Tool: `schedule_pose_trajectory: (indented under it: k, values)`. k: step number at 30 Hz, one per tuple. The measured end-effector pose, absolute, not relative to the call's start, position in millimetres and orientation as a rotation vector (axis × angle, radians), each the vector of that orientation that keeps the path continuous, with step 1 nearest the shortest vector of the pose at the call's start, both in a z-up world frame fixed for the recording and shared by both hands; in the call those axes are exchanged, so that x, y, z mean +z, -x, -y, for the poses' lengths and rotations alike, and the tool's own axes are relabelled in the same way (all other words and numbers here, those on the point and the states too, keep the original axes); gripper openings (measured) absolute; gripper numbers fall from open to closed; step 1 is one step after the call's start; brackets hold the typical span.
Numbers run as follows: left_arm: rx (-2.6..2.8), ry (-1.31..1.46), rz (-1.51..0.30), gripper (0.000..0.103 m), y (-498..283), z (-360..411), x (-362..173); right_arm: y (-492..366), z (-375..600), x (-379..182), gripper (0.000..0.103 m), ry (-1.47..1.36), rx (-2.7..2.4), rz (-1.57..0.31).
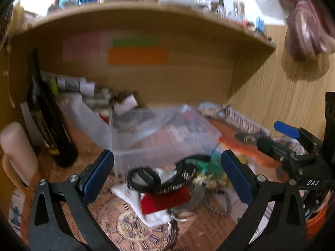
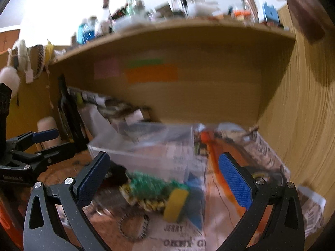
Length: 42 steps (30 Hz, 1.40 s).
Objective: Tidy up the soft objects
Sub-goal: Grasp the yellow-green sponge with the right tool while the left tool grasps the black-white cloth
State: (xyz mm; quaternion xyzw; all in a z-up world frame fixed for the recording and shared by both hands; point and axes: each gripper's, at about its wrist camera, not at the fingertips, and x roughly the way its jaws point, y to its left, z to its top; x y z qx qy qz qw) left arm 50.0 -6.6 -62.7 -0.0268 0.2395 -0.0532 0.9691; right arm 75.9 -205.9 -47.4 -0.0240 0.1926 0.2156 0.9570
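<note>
A pile of small soft things lies on the desk in front of a clear plastic box (image 1: pixel 167 138). In the left wrist view it holds black elastic bands (image 1: pixel 144 176), a red cloth (image 1: pixel 165 201), a white cloth (image 1: pixel 125 192) and a green knitted piece (image 1: pixel 204 164). My left gripper (image 1: pixel 167 177) is open just above the bands, holding nothing. In the right wrist view the green knitted piece (image 2: pixel 150 185), a yellow sponge (image 2: pixel 175 205) and a blue piece (image 2: pixel 195 200) lie before the box (image 2: pixel 144 146). My right gripper (image 2: pixel 163 182) is open above them. Both views are blurred.
A dark bottle (image 1: pixel 47 113) and a pale mug (image 1: pixel 16 152) stand at the left. A wooden shelf (image 1: pixel 146 12) overhangs the desk, with a wooden wall (image 1: pixel 282 96) at the right. An orange strip (image 2: pixel 217 163) and a patterned ring (image 2: pixel 134 228) lie on printed paper.
</note>
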Motion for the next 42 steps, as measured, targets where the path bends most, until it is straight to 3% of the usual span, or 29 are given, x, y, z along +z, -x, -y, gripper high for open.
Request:
schedule_pose_trajectory:
  k: [7,9,11,15,18,23,28,32,42]
  values:
    - [-0.111,0.064,-0.579,0.103,-70.7,10.3,-98.9,-89.3,217.1,-78.2,0.103,0.051,0.416,-0.527]
    - [-0.119,0.064,-0.602,0.095,-74.7,12.2,-105.4,-93.2,220.0,-88.7,0.103,0.04,0.419,-0.567]
    - [-0.128,0.058,-0.631,0.081,-80.3,14.7,-110.9,-96.8,221.7,-97.9,0.103,0.03,0.423,-0.601]
    - [-0.127,0.057,-0.65,0.069,-86.7,15.3,-118.5,-102.6,223.1,-108.4,0.096,0.01,0.44,-0.645]
    - [-0.139,0.054,-0.647,0.059,-88.5,15.4,-119.1,-108.1,222.7,-113.5,0.085,-0.014,0.46,-0.663]
    - [-0.165,0.049,-0.633,0.035,-87.3,17.1,-116.7,-114.8,219.4,-117.9,0.052,-0.035,0.489,-0.687]
    - [-0.184,0.064,-0.623,0.021,-88.3,14.9,-113.4,-113.6,222.9,-115.1,0.029,-0.049,0.496,-0.676]
    - [-0.184,0.068,-0.605,0.013,-86.3,12.1,-108.2,-108.1,224.3,-107.9,0.028,-0.039,0.481,-0.637]
    - [-0.145,0.05,-0.507,0.012,-74.6,1.9,-72.8,-101.7,219.3,-73.8,0.027,-0.027,0.501,-0.504]
